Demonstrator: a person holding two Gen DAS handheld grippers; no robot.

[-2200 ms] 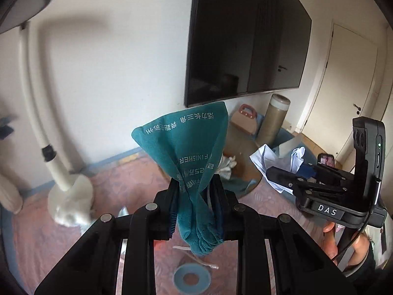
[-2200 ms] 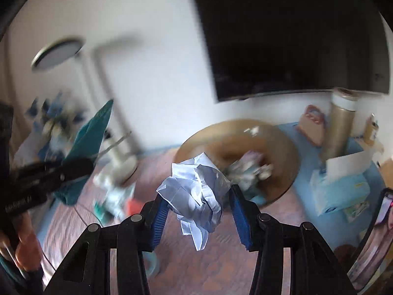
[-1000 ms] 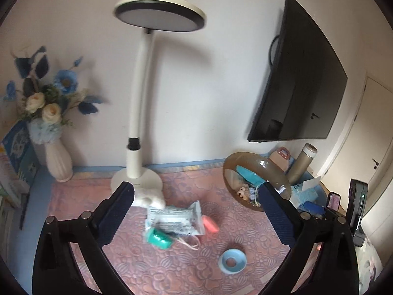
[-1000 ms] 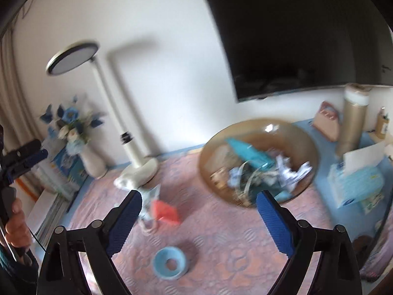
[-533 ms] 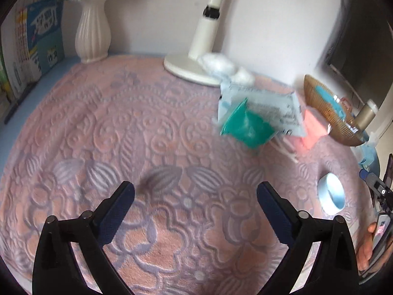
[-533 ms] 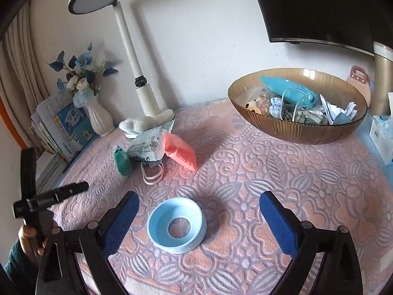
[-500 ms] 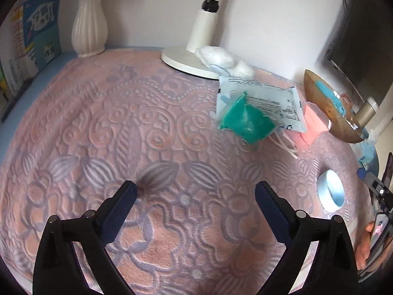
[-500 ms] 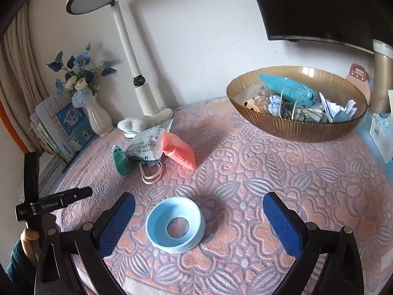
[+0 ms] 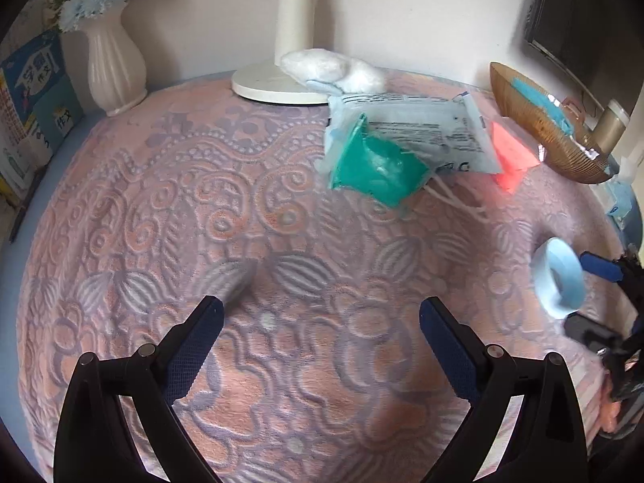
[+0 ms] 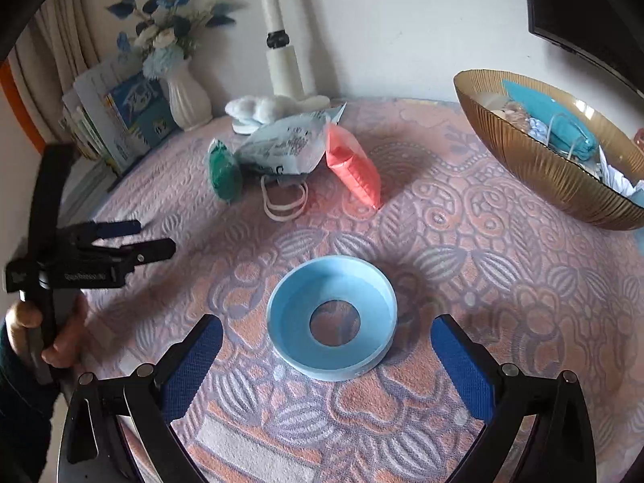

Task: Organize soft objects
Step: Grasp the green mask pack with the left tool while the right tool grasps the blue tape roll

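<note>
A green soft pouch lies on the patterned mat beside a white printed packet, a coral pouch and a white fluffy toy. The amber bowl holds a teal cloth and crumpled paper. My left gripper is open and empty, low over the mat, short of the green pouch. My right gripper is open and empty, around the near side of a light blue ring.
A white lamp base and a white vase stand at the back by the wall. Books lean at the left edge. A gold cylinder stands behind the bowl. White cord loops lie by the packet.
Both grippers let go of the teal cloth and the crumpled paper, which lie in the bowl. Both then dropped toward the mat; the left came nearer the green pouch, the right nearer the blue ring.
</note>
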